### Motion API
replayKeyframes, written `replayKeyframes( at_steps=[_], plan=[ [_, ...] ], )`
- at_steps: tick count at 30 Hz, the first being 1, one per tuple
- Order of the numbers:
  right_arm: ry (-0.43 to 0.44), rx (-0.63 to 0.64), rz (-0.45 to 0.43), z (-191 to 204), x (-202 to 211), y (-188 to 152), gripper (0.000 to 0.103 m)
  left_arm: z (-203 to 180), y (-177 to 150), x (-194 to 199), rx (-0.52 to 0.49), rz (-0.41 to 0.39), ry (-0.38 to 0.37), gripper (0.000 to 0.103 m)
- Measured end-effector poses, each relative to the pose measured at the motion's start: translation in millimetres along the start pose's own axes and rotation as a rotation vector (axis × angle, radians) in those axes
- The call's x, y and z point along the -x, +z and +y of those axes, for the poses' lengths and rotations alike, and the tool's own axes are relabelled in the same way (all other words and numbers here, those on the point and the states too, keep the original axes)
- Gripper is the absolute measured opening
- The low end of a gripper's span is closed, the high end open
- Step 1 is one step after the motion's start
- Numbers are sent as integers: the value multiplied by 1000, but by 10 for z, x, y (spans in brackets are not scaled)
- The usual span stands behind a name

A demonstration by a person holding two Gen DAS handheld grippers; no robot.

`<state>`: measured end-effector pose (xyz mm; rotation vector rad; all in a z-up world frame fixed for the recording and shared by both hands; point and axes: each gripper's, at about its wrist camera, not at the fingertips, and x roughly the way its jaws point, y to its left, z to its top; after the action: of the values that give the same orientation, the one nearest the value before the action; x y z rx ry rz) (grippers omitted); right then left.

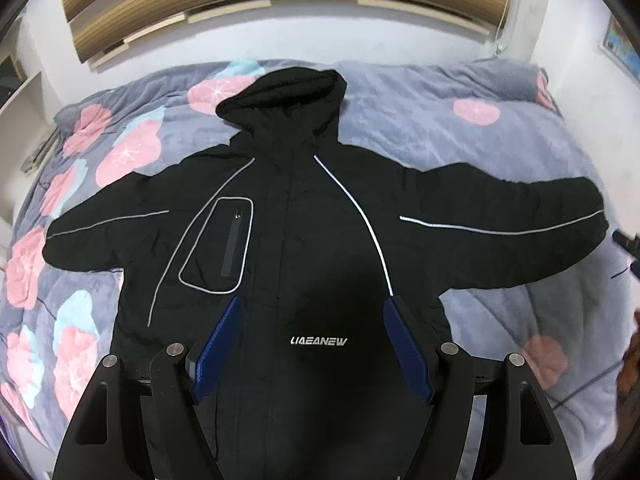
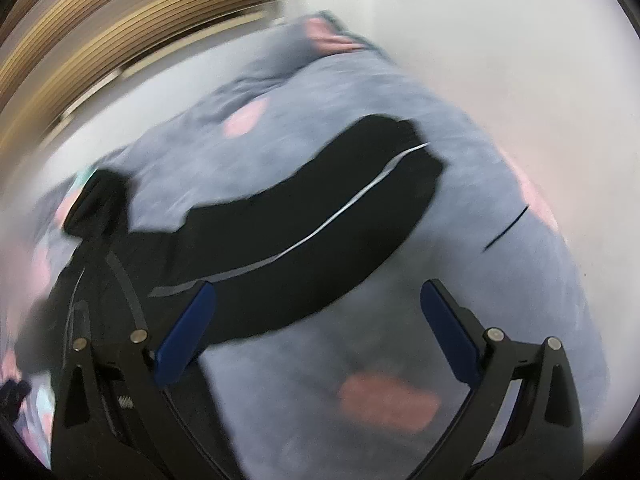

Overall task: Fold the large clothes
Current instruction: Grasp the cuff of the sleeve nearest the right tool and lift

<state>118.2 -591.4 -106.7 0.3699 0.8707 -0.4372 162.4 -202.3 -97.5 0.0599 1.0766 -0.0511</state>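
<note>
Both grippers, left gripper [image 1: 314, 308] and right gripper [image 2: 318, 294], are hanging spread and empty over the flat black jacket [image 1: 304, 240], risking pinching the quilt [image 2: 460, 220] under the sleeve [image 2: 320, 216].

Blurred view. Right gripper [image 2: 318, 292] open wide, blue pads [image 2: 184, 334] apart, holding nothing. Black jacket sleeve [image 2: 320, 216] with grey stripe spread on grey floral bedspread [image 2: 500, 280]; hood [image 2: 96, 204] at left.
</note>
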Motion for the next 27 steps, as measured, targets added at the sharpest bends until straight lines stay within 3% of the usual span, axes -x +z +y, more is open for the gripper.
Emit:
replayKeyframes(
  at_steps=[7,12,17,18,20,21,23,27],
  plan=[
    [68,-119,74,-624,-814,484,70,-154,30,-284,-12,55,5,75],
    [33,-143,86,-742,-1097,577,70,-243,59,-397,-7,73,16,75],
    [69,-136,105,-797,-1333,653,67,-351,71,-478,-25,89,23,75],
    [81,-132,109,-788,-1346,658,60,-379,72,-492,-29,90,20,75],
    [96,-95,102,-724,-1277,664,26,-421,83,-504,-37,90,13,75],
    [110,-75,89,-684,-1211,663,17,-454,89,-503,-44,87,11,75],
    [101,-34,39,-591,-976,656,13,-500,93,-492,-58,81,12,75],
    [0,-25,-48,-686,-716,631,12,-549,104,-473,-77,67,25,75]
  ],
)
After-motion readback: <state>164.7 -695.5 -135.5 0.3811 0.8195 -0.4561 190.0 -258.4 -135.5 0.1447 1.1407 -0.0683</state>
